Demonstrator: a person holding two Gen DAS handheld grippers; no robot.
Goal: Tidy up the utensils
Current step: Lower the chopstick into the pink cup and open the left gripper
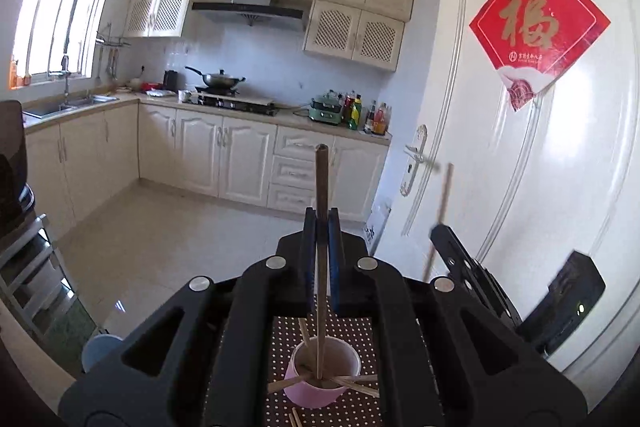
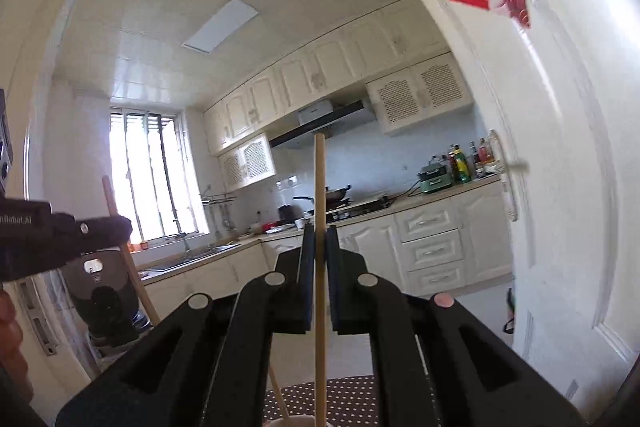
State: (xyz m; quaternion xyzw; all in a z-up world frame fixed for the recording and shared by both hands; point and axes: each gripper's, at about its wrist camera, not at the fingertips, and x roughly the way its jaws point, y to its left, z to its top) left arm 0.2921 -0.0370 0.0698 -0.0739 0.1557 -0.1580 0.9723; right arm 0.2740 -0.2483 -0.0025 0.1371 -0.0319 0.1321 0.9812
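Chopsticks are the matter here: a dark brown chopstick [image 1: 321, 195] stands upright, pinched between the closed jaws of the left hand-held gripper [image 1: 321, 223] at the centre of the left wrist view. Its lower end reaches down into a pink cup [image 1: 320, 383] at the bottom centre of that frame. The cup stands on a brown cloth with white dots [image 1: 356, 331] covering the desk. Several pale chopsticks [image 1: 360, 385] lie across and around the cup, some leaning inside it, others flat on the cloth beside its base.

In the right wrist view, the right hand-held gripper [image 2: 320, 239] is clenched on a light wooden chopstick [image 2: 320, 187], which stands upright at the frame's centre; its lower end drops towards the cup's rim [image 2: 296, 421] at the bottom edge, though whether it reaches inside I cannot tell.

Each gripper shows in the other's view: the right one, blurred, at the right of the left wrist view; the left one at the left edge of the right wrist view.
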